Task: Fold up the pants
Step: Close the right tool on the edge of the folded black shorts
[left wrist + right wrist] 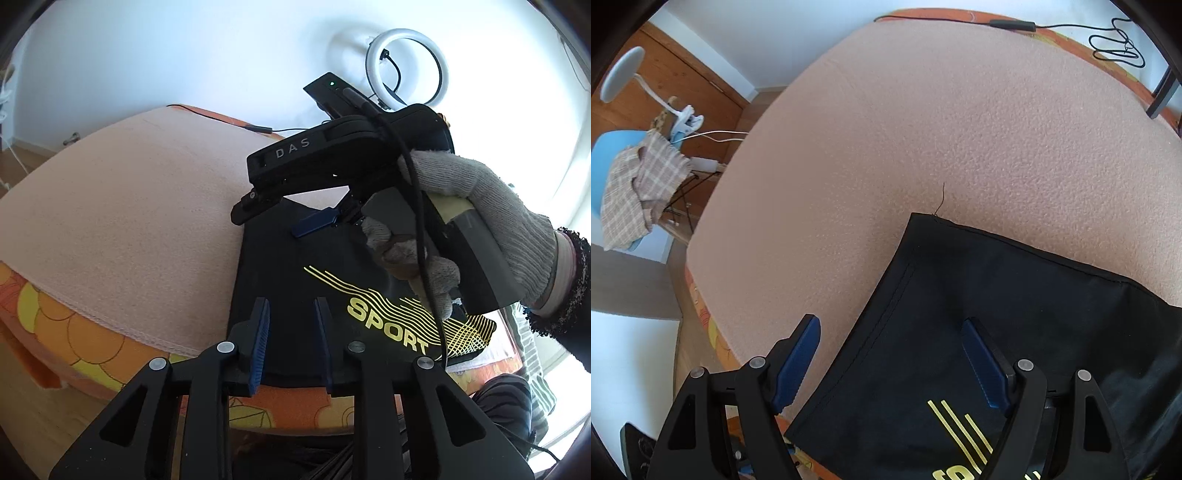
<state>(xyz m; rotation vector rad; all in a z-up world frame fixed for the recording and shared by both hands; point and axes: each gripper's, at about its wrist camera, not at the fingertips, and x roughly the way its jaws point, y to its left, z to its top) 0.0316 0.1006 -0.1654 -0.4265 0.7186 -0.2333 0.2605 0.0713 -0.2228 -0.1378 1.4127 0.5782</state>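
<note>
Since the pants are already down to a compact black block at the near edge of the bed, the next move comes down to where each gripper sits over it. The right gripper hangs steeply over the block's far left corner, jaws wide with nothing pinched: one finger is over the peach blanket, the other over the cloth, so the left hem runs between them. That hem runs away from the camera, so the block's long axis looks to lie front to back, though I can't be sure. The left gripper is at the near edge, jaws only narrowly apart, and it doesn't seem to be pinching cloth. Count: one pair of pants, two grippers, one gloved hand showing.
</note>
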